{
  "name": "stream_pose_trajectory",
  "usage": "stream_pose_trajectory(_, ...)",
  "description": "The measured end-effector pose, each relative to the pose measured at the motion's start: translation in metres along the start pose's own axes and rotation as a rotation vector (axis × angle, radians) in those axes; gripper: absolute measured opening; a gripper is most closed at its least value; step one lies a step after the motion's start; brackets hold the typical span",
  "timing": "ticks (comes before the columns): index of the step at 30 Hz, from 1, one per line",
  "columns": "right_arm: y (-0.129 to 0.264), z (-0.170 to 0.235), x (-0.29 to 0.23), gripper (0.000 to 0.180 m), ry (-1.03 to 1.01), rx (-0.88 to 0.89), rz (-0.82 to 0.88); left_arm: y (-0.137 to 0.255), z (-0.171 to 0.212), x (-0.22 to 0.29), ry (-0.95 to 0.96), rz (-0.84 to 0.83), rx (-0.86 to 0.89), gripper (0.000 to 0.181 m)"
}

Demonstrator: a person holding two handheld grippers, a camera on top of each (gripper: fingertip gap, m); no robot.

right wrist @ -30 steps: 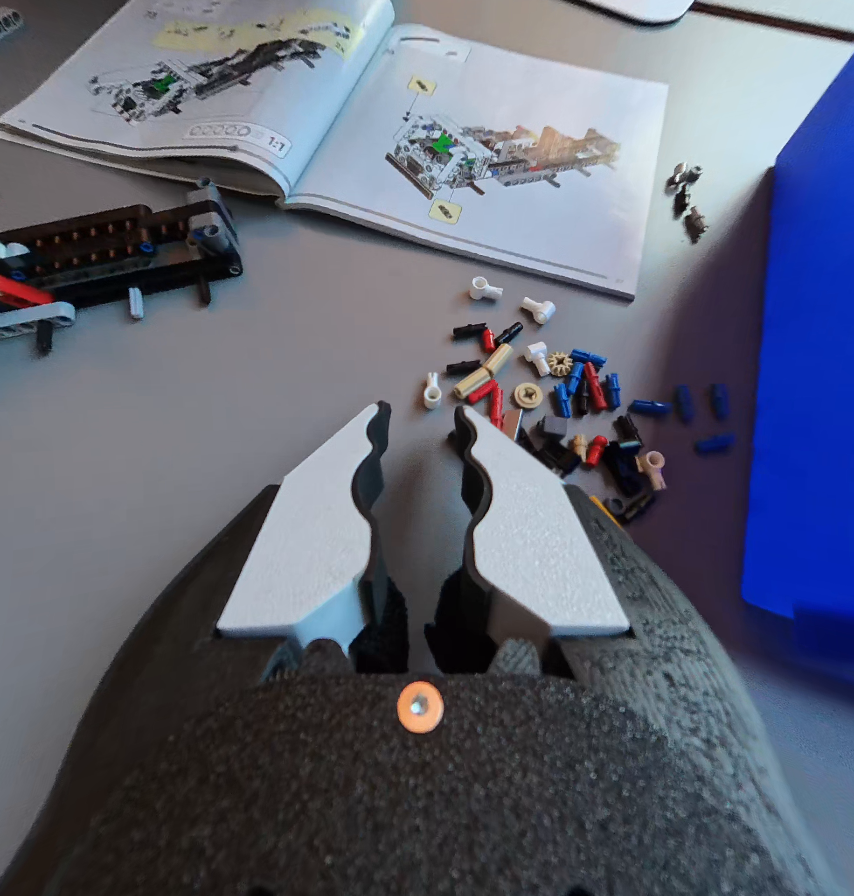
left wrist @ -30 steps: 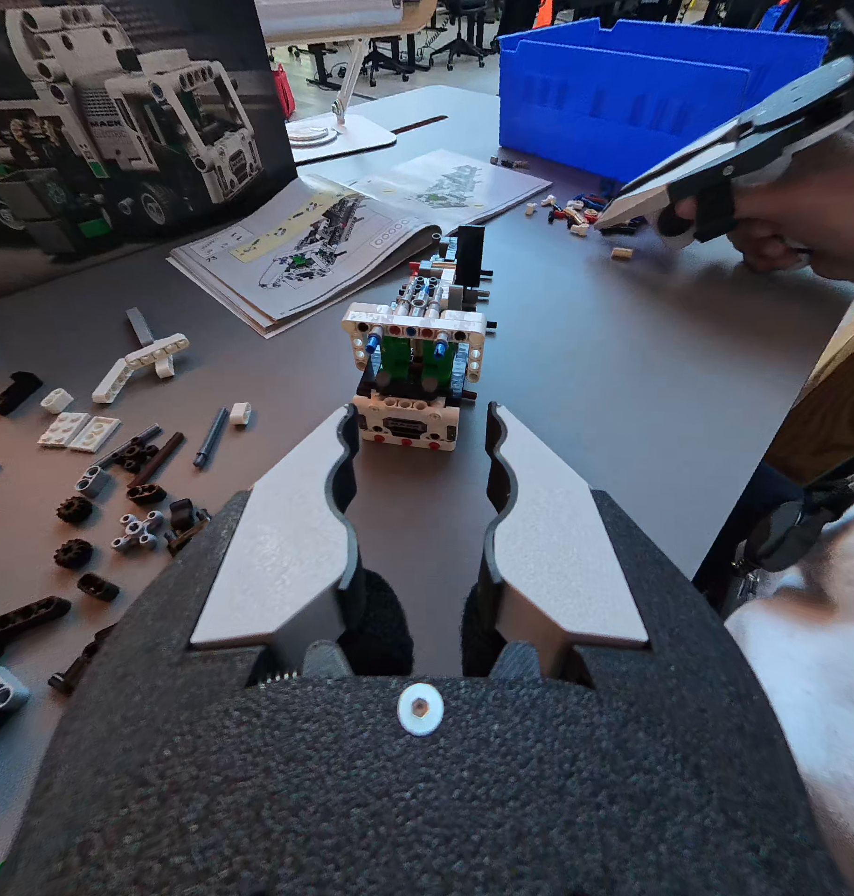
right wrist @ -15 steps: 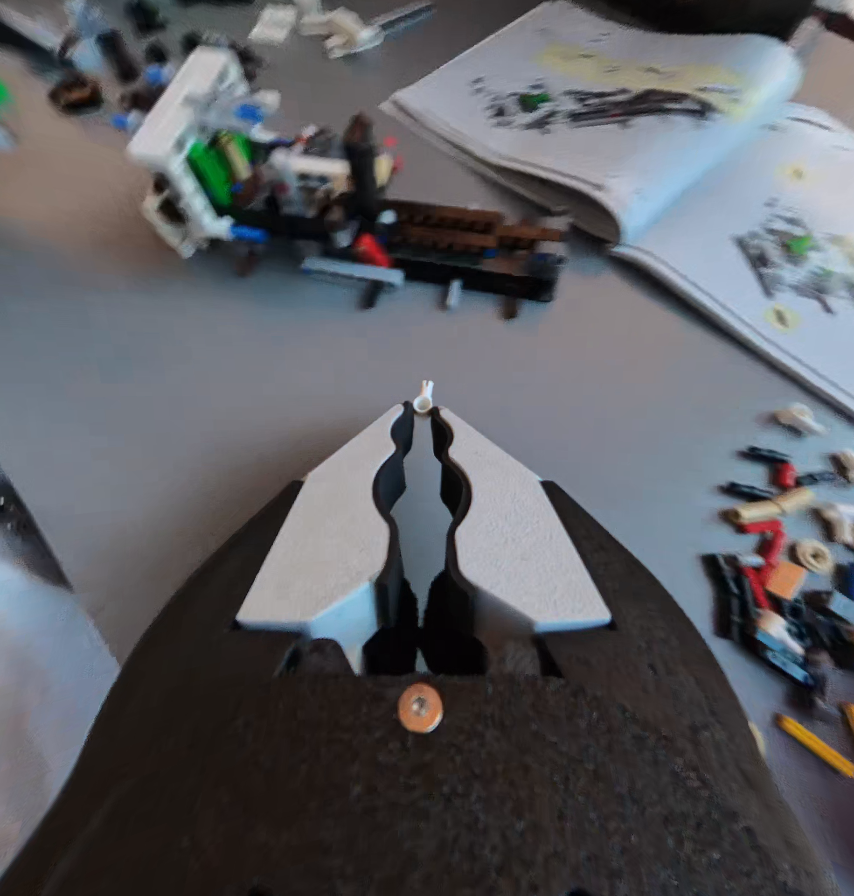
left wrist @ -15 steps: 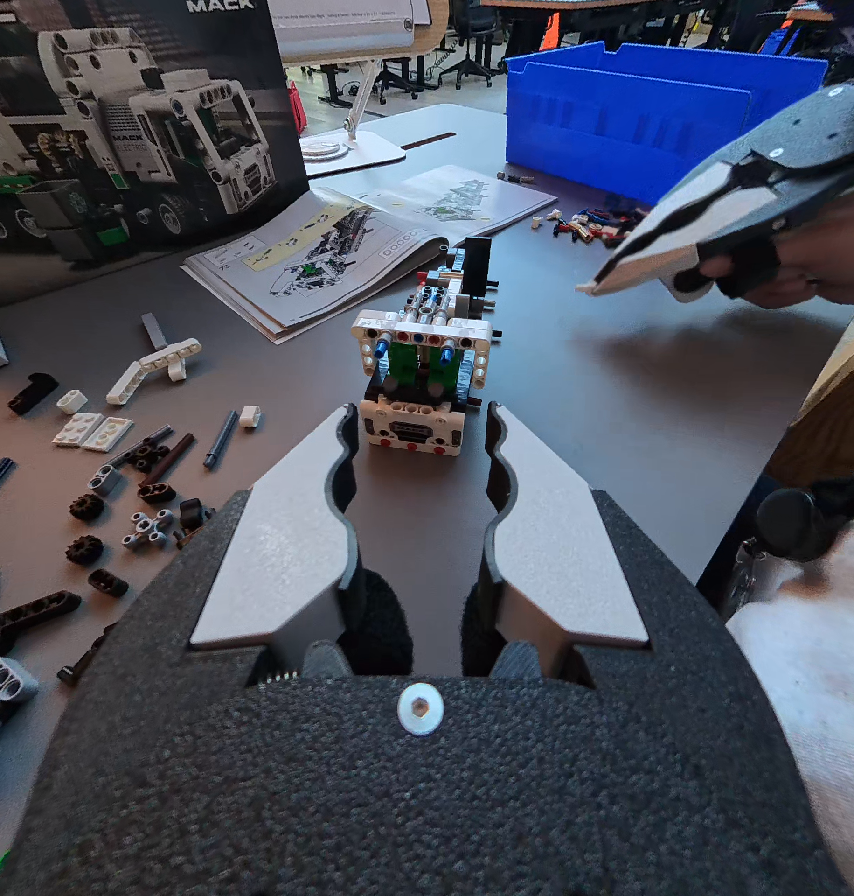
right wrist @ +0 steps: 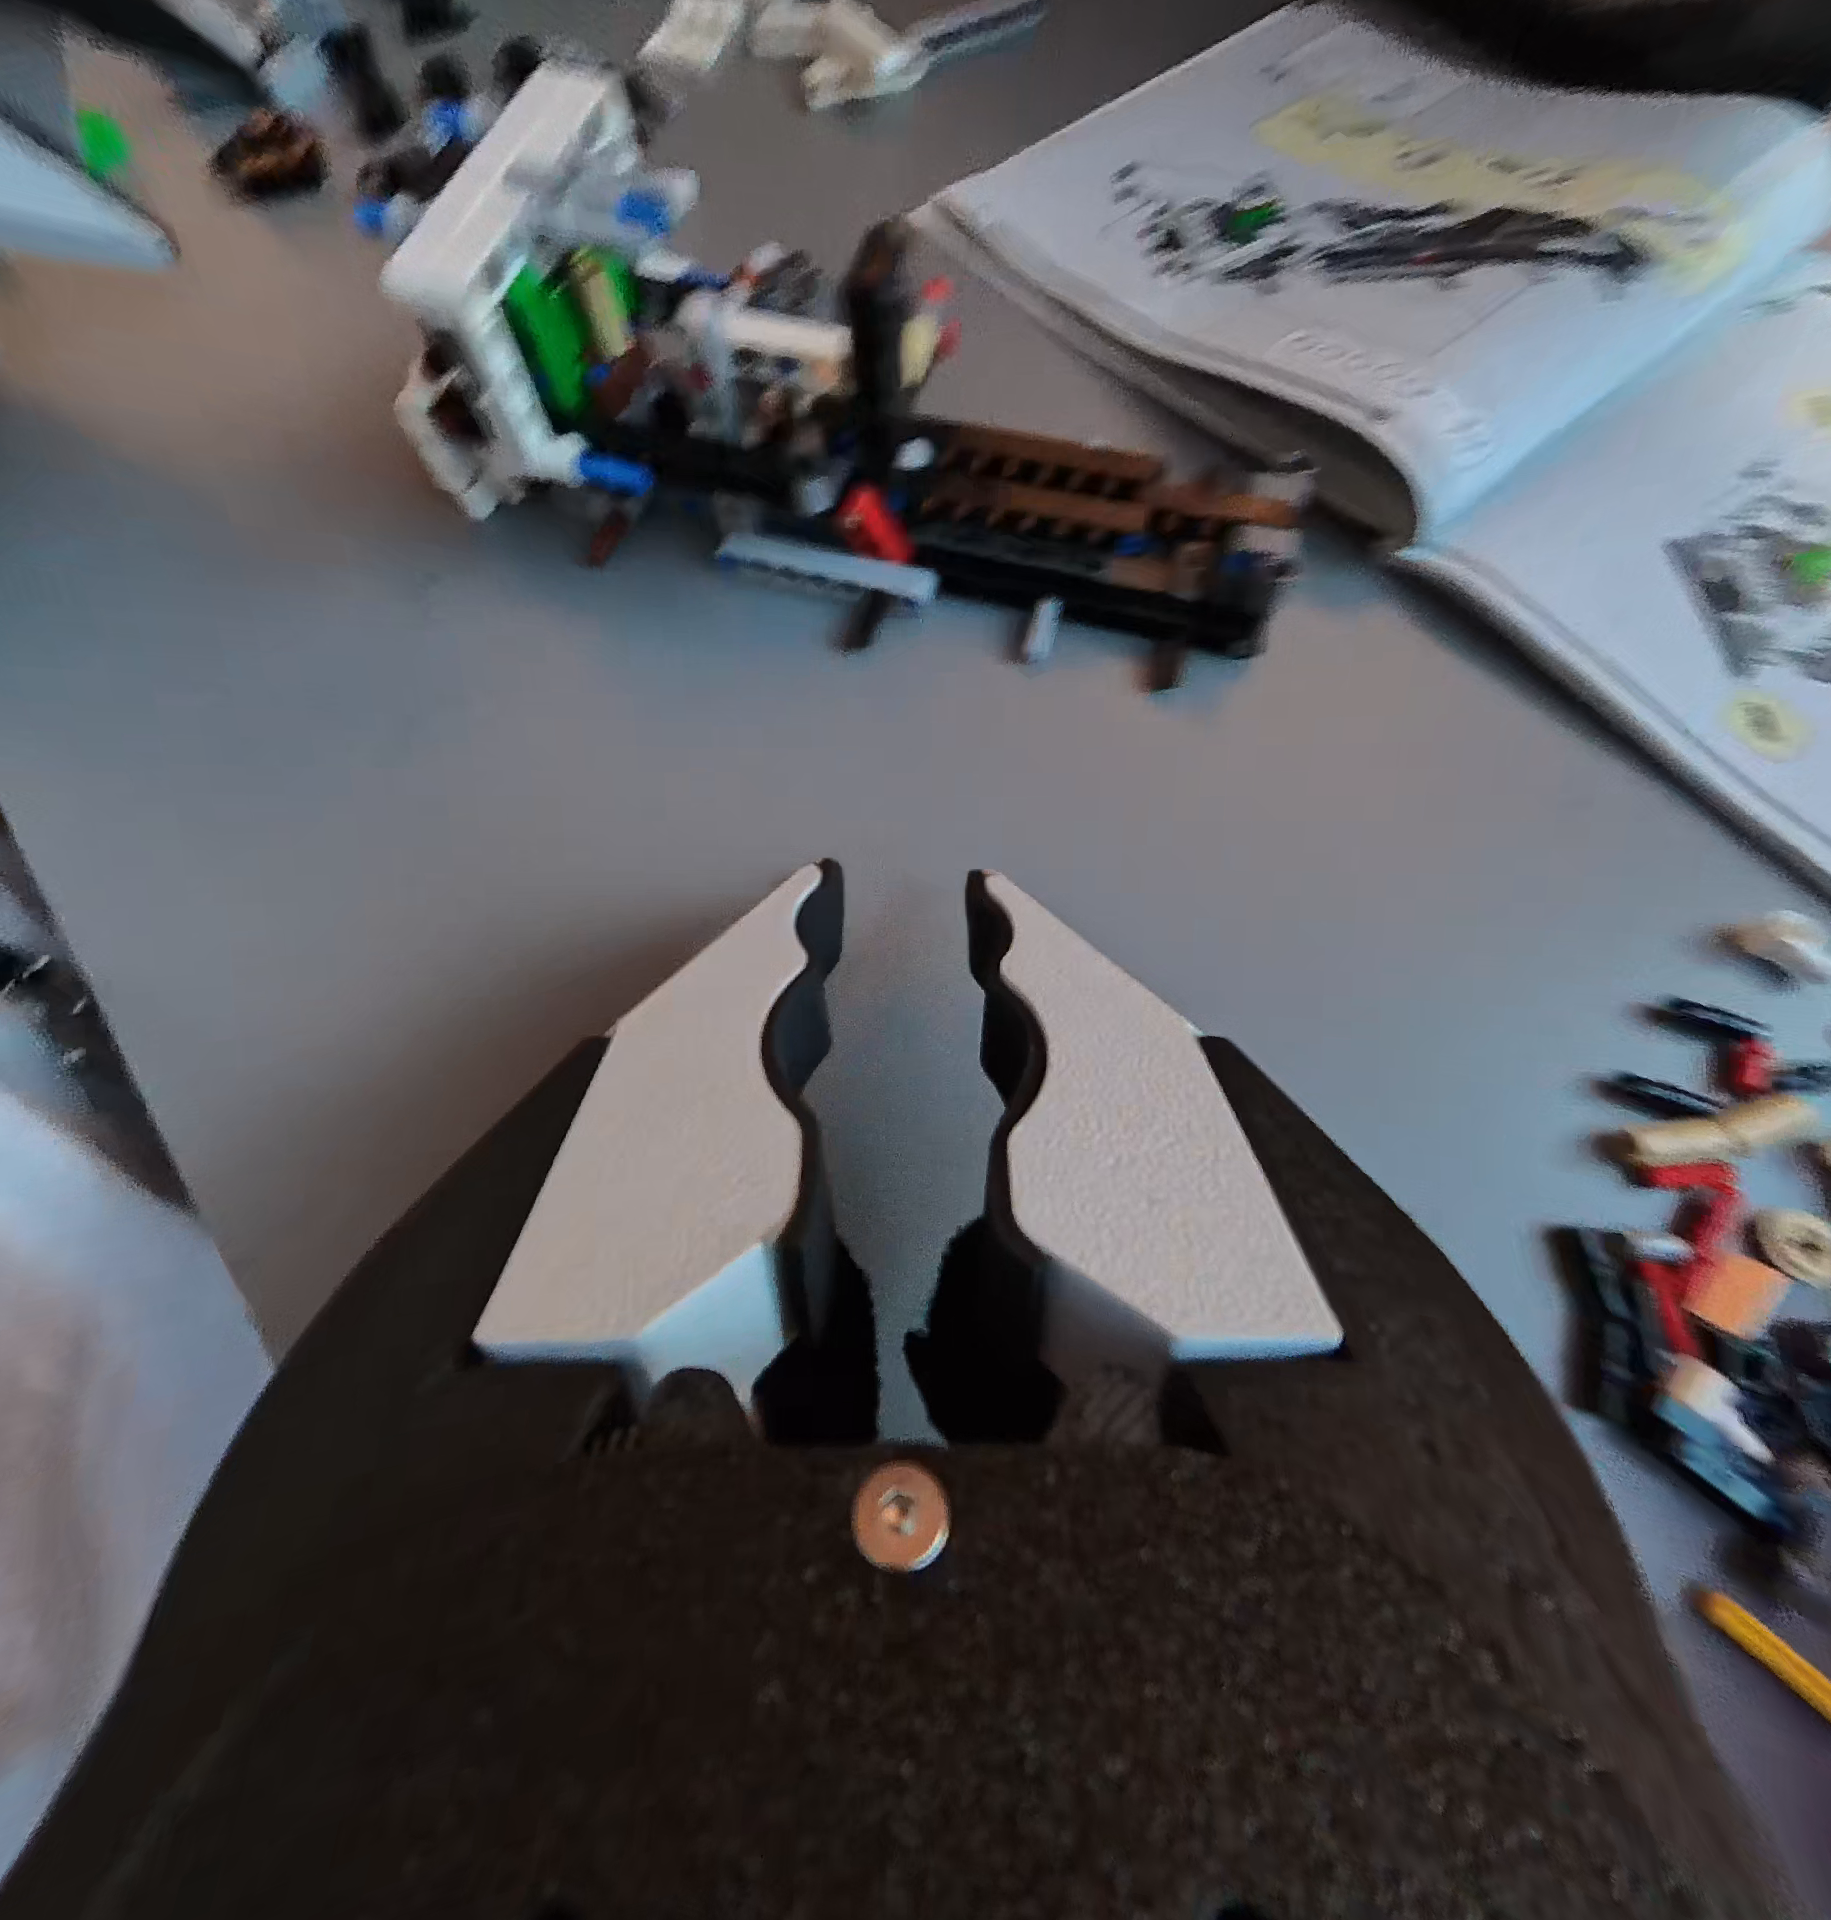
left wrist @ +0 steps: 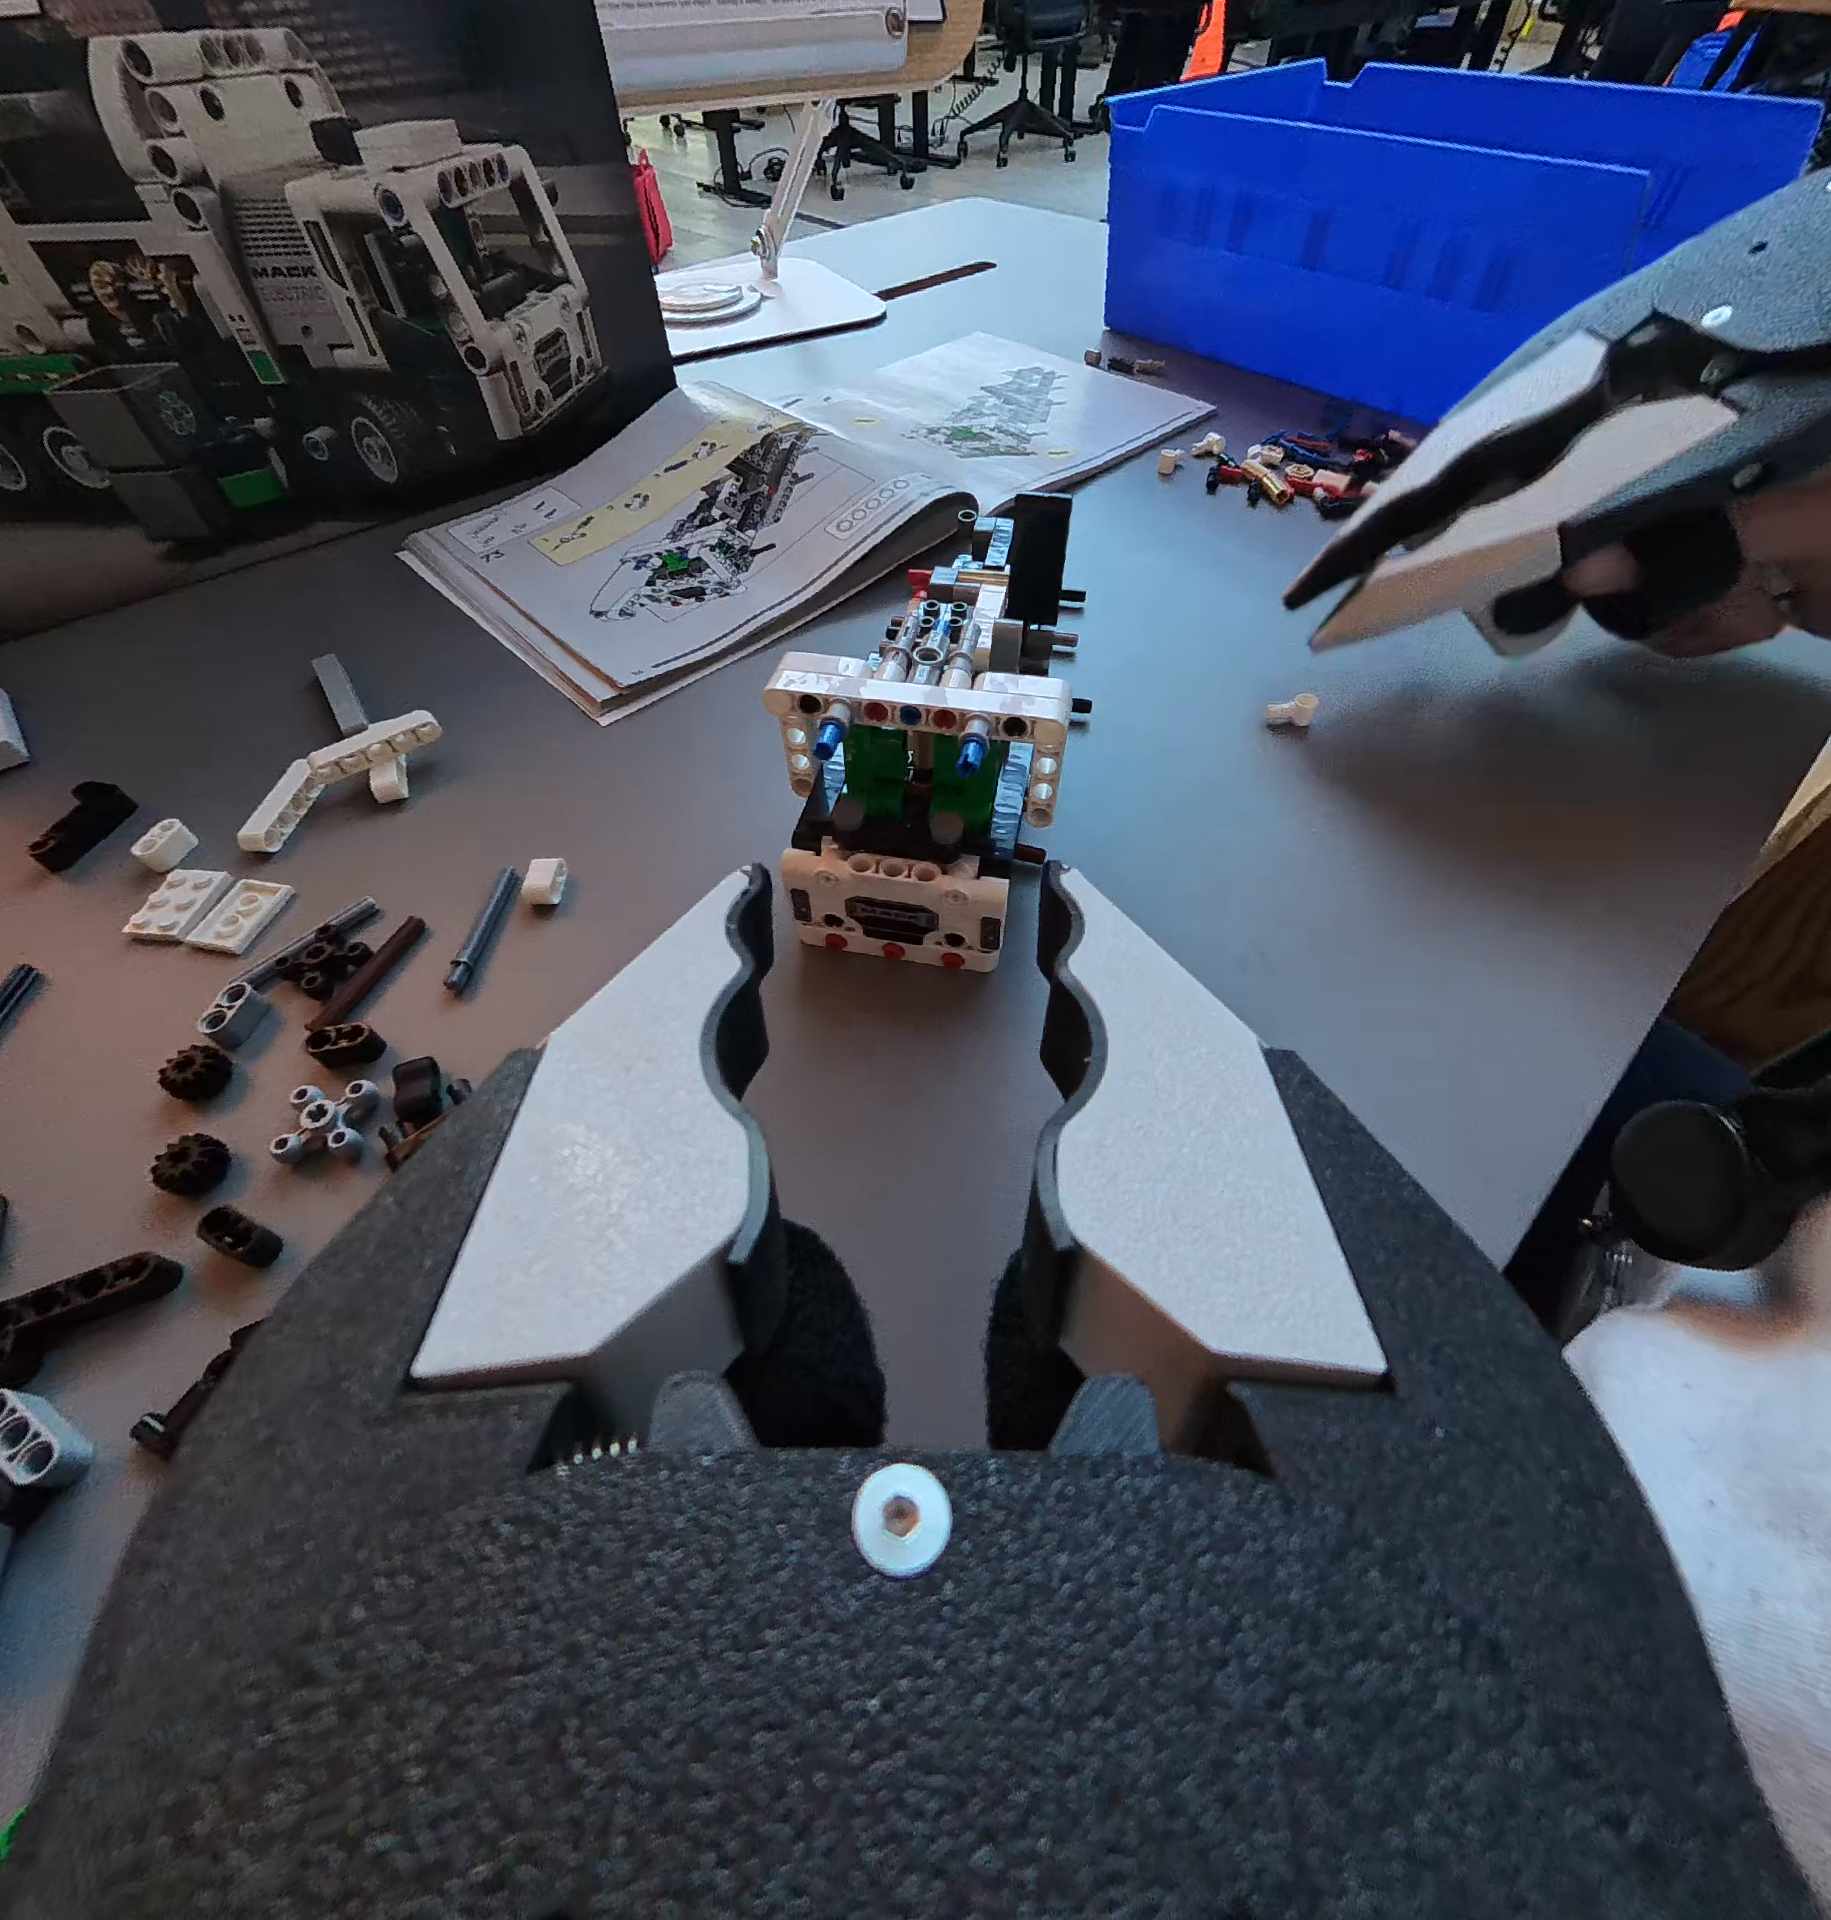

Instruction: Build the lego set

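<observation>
The partly built truck model stands on the dark table, its white front just beyond my left gripper, which is open and empty. It also shows blurred in the right wrist view. My right gripper is open and empty above bare table; it shows at the right of the left wrist view. A small white connector lies on the table below its tips. It is hidden in the right wrist view.
The open instruction booklet lies behind the model, with the set's box at back left. A blue bin stands back right. Small pins are heaped at right. Loose parts are scattered at left.
My right gripper opened and let go of the small white connector, which now lies on the table right of the model. My left gripper moved slightly closer to the model's front.
</observation>
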State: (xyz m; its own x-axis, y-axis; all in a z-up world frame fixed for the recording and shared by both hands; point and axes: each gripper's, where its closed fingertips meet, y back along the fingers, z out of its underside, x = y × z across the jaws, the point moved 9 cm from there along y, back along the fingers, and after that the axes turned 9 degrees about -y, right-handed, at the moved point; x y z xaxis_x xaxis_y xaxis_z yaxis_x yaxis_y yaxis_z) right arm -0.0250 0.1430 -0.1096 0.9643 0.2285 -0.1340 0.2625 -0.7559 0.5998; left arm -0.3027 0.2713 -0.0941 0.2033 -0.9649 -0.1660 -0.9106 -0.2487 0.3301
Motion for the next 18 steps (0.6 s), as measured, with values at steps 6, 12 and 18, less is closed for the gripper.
stream_pose_trajectory(6,0.008,-0.015,0.08,0.024,-0.182,0.03,0.417,0.0,0.0,-0.002,0.009,-0.011,0.001,0.048)
stream_pose_trajectory(12,-0.008,-0.019,0.123,0.029,-0.243,-0.019,0.535,0.001,0.0,-0.002,0.014,-0.015,0.012,0.048)
stream_pose_trajectory(18,-0.019,-0.023,0.133,0.024,-0.233,-0.069,0.562,0.002,0.0,-0.007,0.046,-0.035,0.016,0.048)
